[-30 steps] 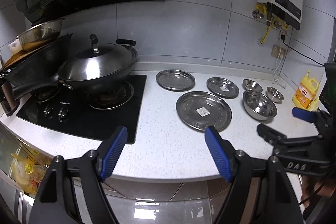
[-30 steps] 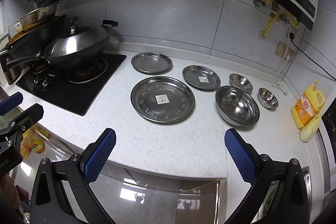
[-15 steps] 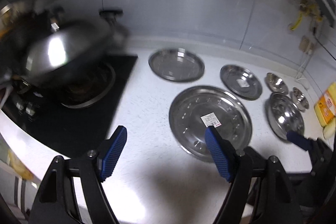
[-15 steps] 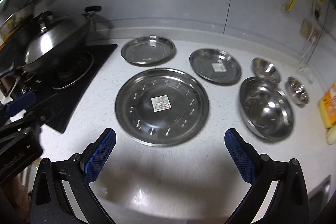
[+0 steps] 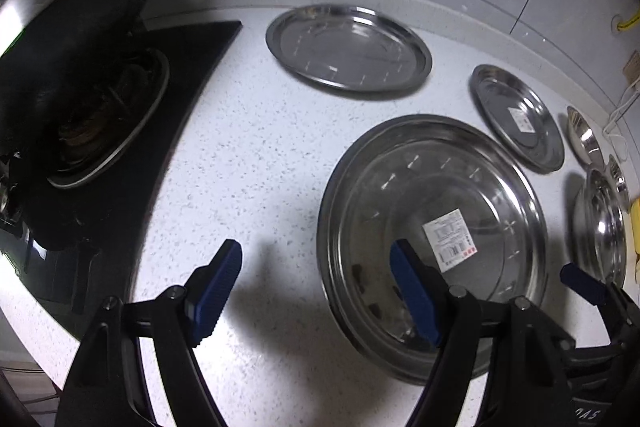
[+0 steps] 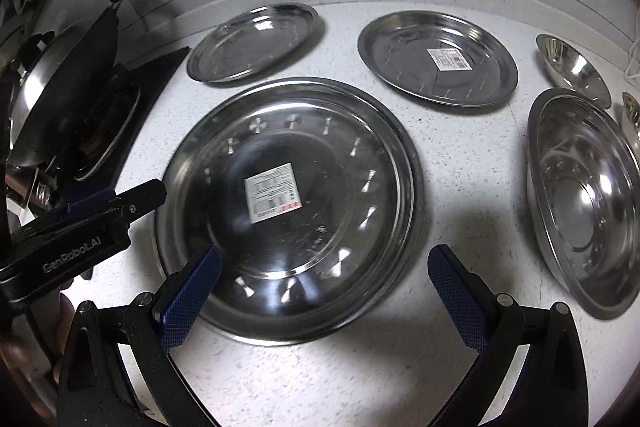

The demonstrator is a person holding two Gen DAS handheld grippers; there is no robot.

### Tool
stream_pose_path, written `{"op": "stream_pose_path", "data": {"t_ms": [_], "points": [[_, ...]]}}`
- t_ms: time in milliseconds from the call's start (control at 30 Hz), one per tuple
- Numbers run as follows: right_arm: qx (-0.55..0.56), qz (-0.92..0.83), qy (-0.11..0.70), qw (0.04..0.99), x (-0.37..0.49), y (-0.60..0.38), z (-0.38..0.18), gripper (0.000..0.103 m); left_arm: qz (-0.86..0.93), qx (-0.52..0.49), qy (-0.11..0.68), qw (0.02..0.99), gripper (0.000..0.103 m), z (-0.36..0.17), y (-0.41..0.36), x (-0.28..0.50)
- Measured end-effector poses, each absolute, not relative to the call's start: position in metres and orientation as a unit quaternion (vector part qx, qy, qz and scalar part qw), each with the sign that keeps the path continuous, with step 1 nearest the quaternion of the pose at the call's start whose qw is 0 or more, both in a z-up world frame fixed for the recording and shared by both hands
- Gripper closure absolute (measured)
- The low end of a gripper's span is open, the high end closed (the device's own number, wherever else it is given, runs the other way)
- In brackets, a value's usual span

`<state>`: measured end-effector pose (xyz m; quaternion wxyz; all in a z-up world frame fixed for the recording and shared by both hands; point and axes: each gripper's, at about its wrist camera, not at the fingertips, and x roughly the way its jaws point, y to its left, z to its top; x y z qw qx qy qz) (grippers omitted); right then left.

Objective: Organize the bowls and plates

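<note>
A large steel plate (image 5: 472, 187) (image 6: 328, 155) with a white label lies on the counter. Two medium steel plates lie behind it, one at the back left (image 5: 348, 47) (image 6: 252, 43) and one labelled at the back right (image 5: 516, 115) (image 6: 436, 63). A large steel bowl (image 6: 584, 195) (image 5: 600, 227) sits to the right, with two small bowls (image 6: 572, 67) (image 5: 584, 139) beyond it. My left gripper (image 5: 316, 283) is open, its right finger over the large plate's near left part. My right gripper (image 6: 320, 291) is open, low over that plate's front edge.
A black hob (image 5: 120, 131) with a lidded wok (image 5: 76, 39) fills the left side. The white speckled counter (image 5: 248, 147) meets a tiled wall behind. A yellow bottle edge (image 5: 635, 223) shows at the far right.
Both grippers have moved forward and down toward the large plate, which now looks much bigger in both views. Both stay open.
</note>
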<state>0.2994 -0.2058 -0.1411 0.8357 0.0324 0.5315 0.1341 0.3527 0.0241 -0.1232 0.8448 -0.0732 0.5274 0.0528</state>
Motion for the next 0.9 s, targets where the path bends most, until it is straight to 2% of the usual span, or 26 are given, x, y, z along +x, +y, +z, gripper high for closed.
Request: {"op": "stream_pose_path", "data": {"t_ms": [200, 267, 367, 500, 600, 667, 767, 900], "points": [[0.067, 0.146, 0.551, 0.819, 0.317, -0.219, -0.152, 0.004, 0.042, -0.079, 0.545, 0.834, 0.027, -0.134, 0.026, 0.367], [0.082, 0.157, 0.556, 0.812, 0.321, -0.224, -0.155, 0.016, 0.040, -0.083, 0.550, 0.830, 0.027, -0.136, 0.026, 0.370], [0.092, 0.172, 0.564, 0.803, 0.326, -0.227, -0.159, 0.027, 0.038, -0.083, 0.556, 0.826, 0.027, -0.140, 0.024, 0.376], [0.086, 0.180, 0.565, 0.801, 0.330, -0.228, -0.162, 0.032, 0.037, -0.078, 0.565, 0.821, 0.029, -0.146, 0.021, 0.380], [0.083, 0.183, 0.565, 0.800, 0.333, -0.230, -0.161, 0.045, 0.037, -0.077, 0.572, 0.816, 0.030, -0.151, 0.020, 0.384], [0.082, 0.185, 0.568, 0.798, 0.335, -0.233, -0.161, 0.058, 0.034, -0.075, 0.573, 0.815, 0.030, -0.152, 0.018, 0.385], [0.090, 0.194, 0.574, 0.790, 0.338, -0.238, -0.162, 0.072, 0.025, -0.077, 0.575, 0.814, 0.030, -0.150, 0.017, 0.386], [0.098, 0.196, 0.579, 0.785, 0.342, -0.243, -0.163, 0.073, 0.015, -0.070, 0.574, 0.816, 0.030, -0.149, 0.015, 0.384]]}}
